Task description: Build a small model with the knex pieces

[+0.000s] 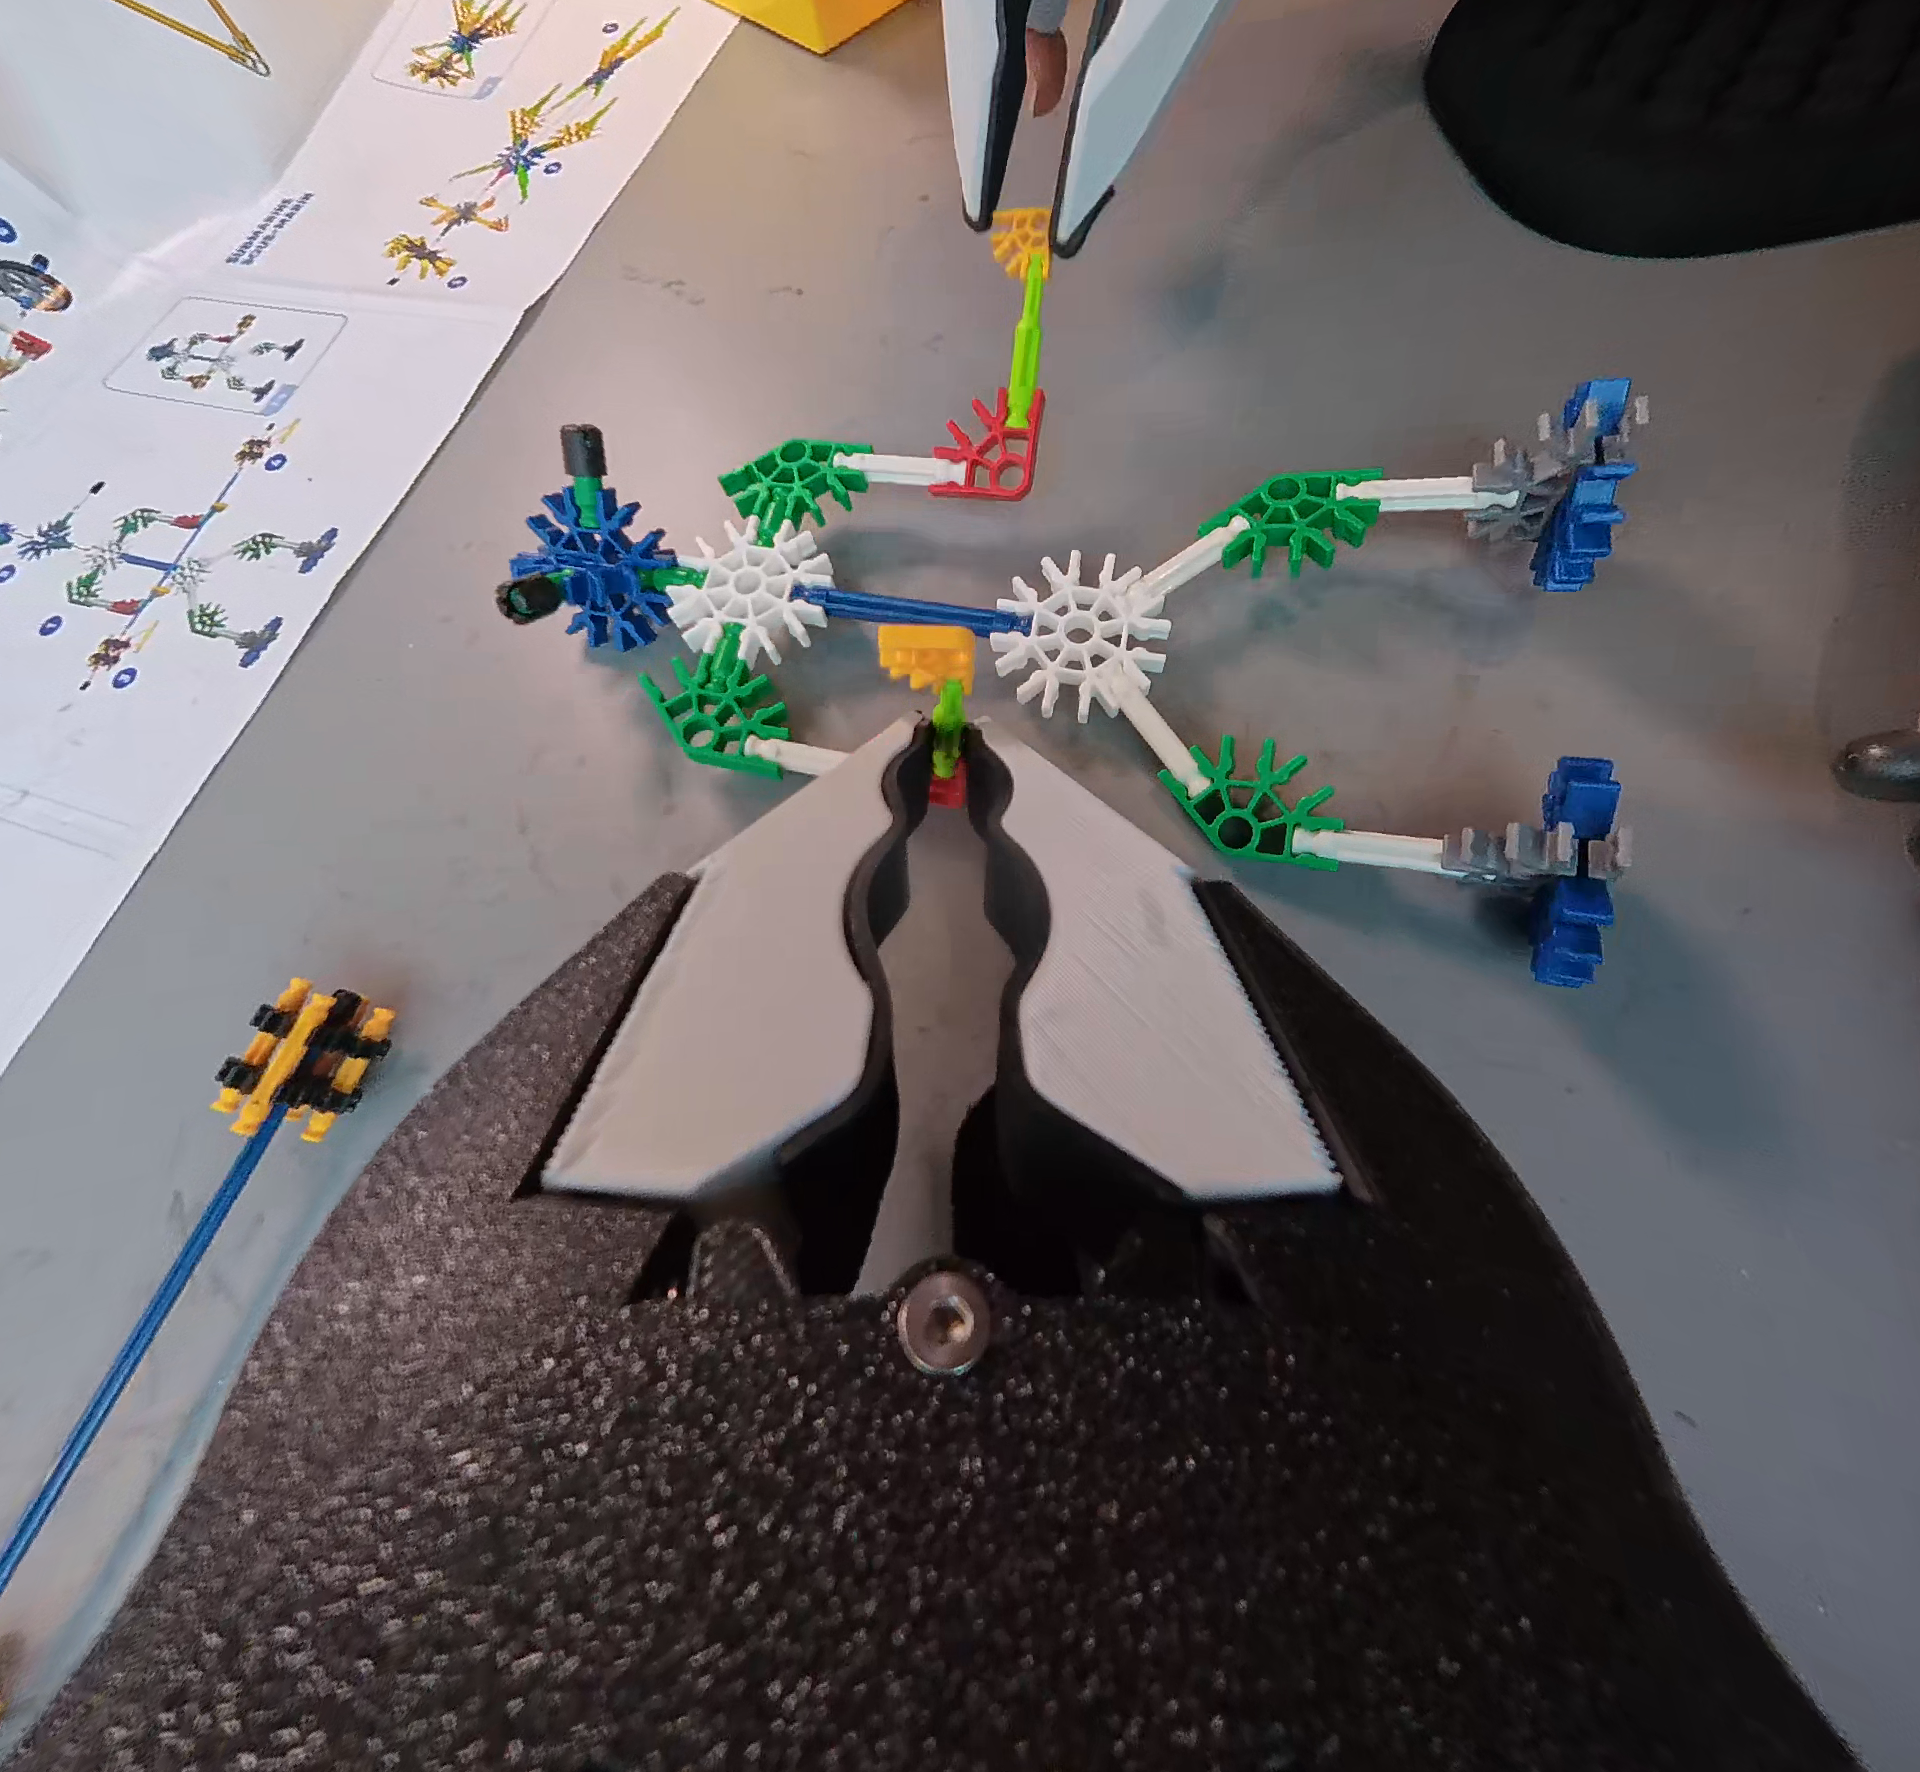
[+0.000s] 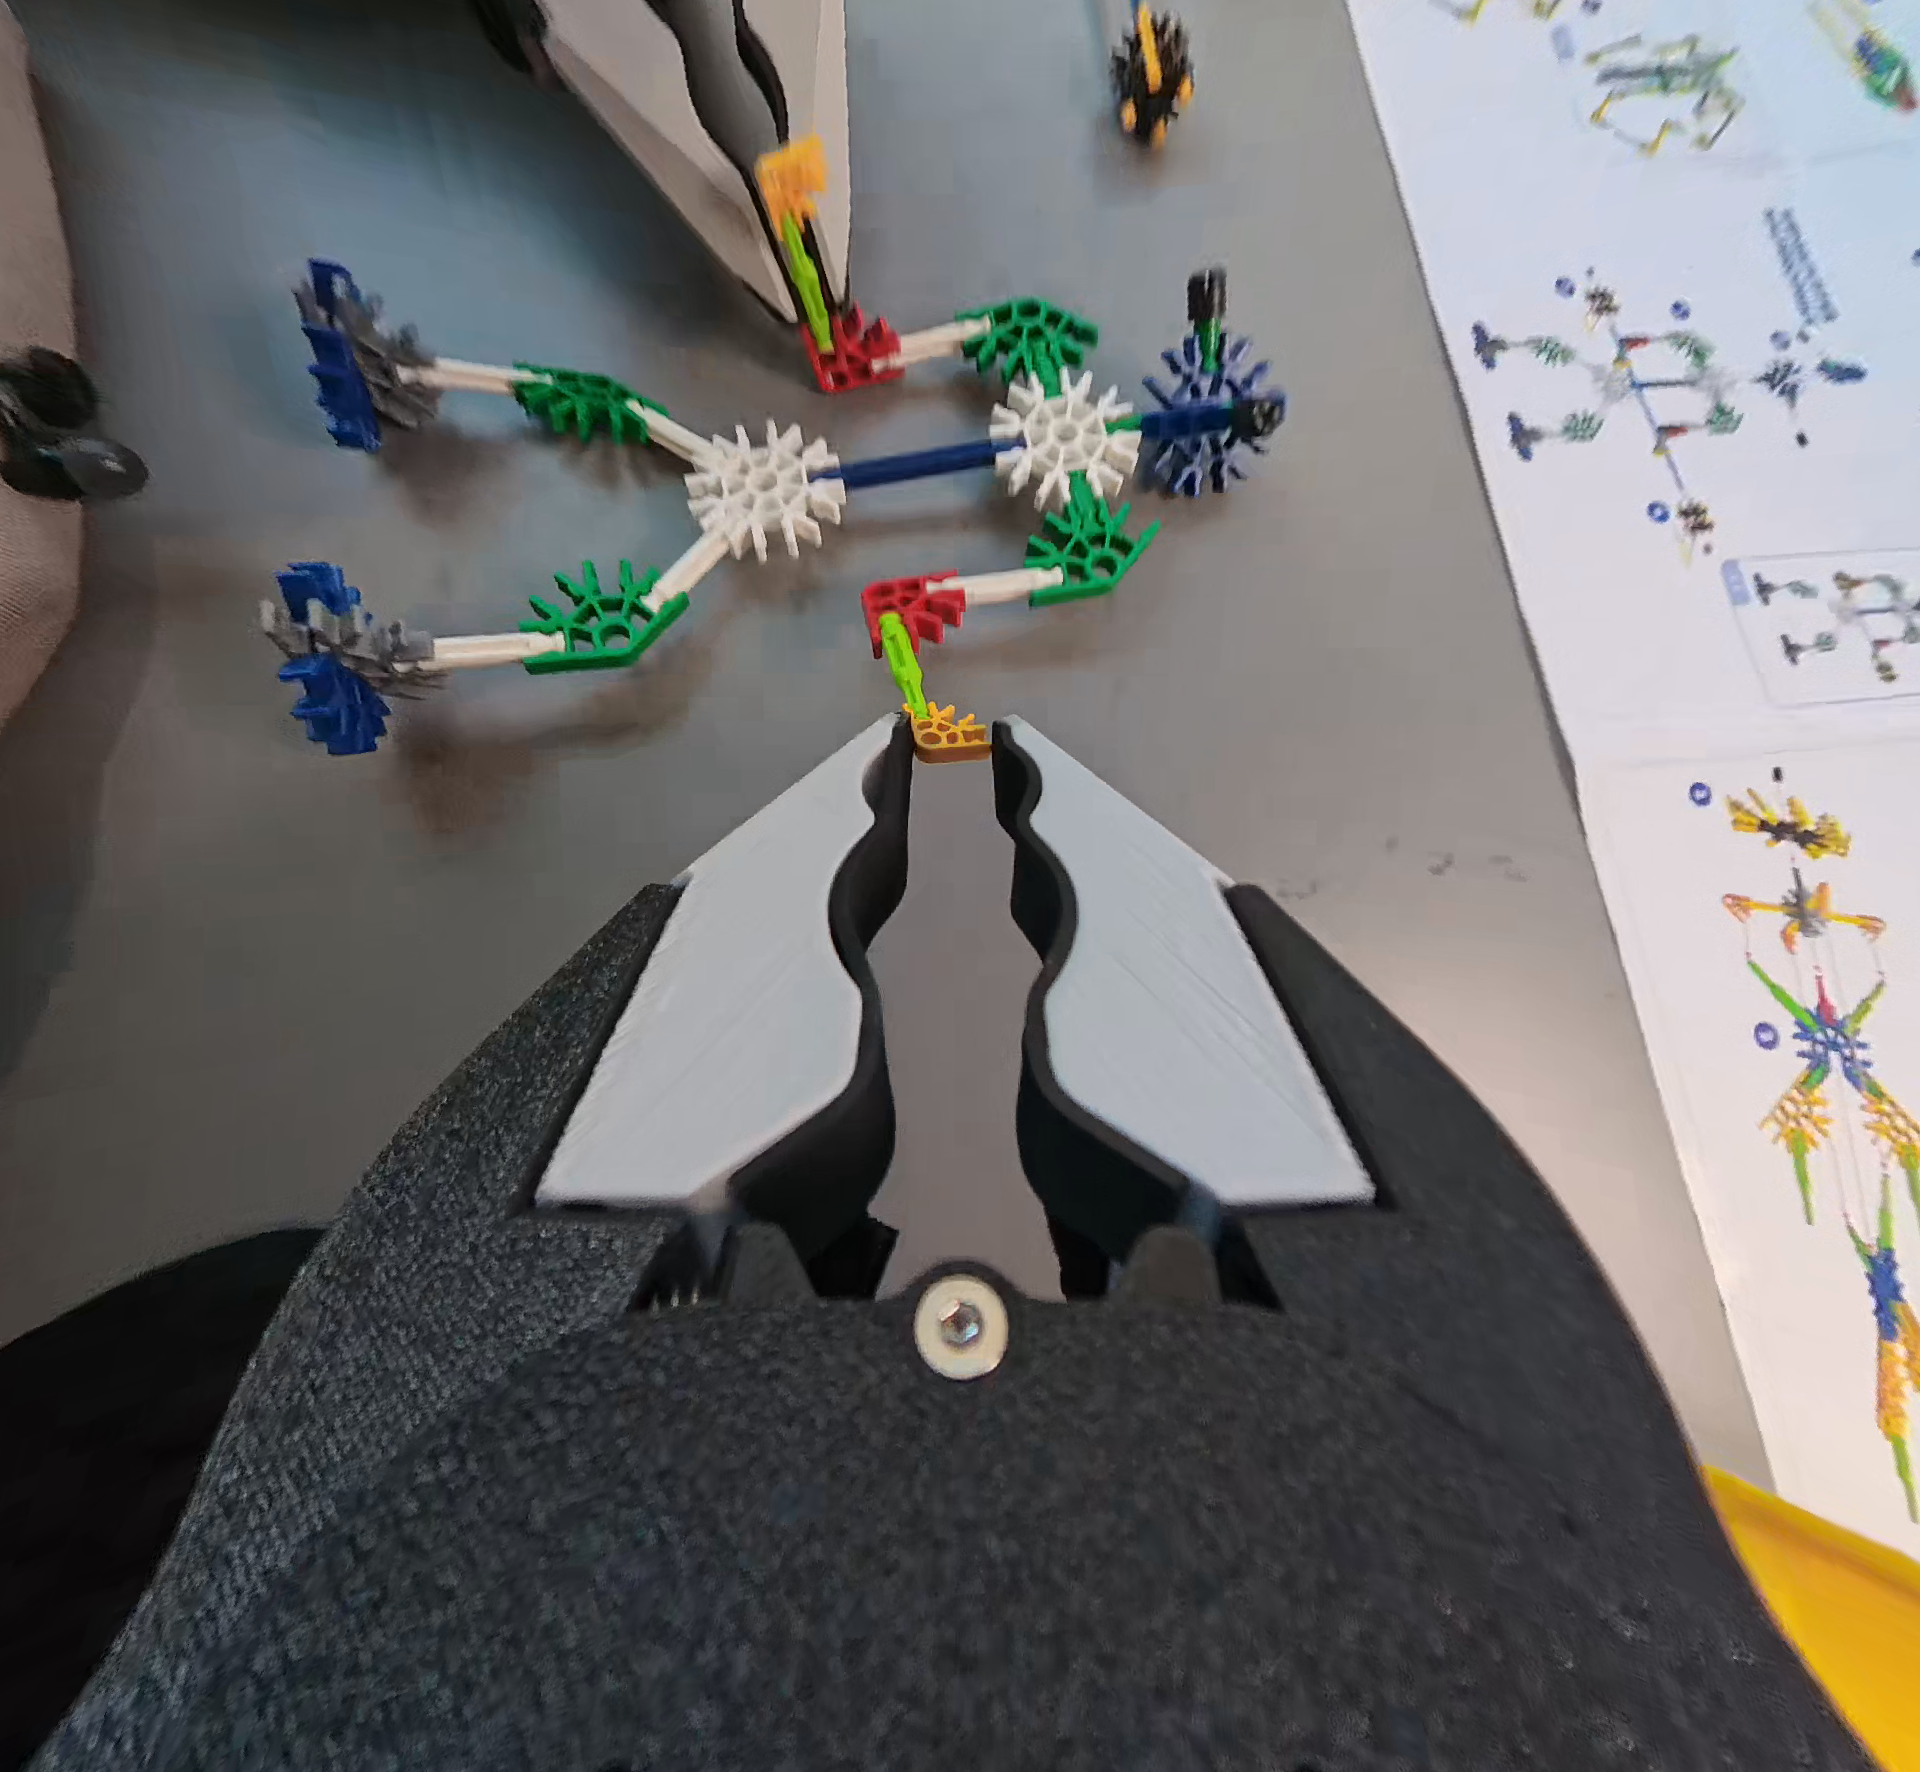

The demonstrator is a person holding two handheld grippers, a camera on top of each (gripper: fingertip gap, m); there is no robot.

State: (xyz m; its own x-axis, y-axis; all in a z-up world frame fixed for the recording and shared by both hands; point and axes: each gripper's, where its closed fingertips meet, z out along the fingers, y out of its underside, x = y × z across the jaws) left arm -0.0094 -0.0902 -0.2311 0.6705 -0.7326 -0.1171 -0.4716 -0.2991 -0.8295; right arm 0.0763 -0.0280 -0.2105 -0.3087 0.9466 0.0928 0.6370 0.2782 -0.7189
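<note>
left tongs point(image 1: 943, 735) pinching green rod point(image 1: 945, 723), right tongs point(image 2: 951, 733) gripping yellow connector point(image 2: 948, 733) (both shut)

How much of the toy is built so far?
Built: two white hubs joined by a blue rod, with four green-jointed limbs. In hand: left gripper clamps a lime rod; right gripper clamps a yellow connector. Maybe left: the yellow-black piece lies apart.

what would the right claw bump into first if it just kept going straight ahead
The right claw is shut on an orange connector. Straight ahead, that connector's light green rod leads into the red connector, so it would likely push those first; beyond lies the blue rod. Depth is uncertain.
</note>
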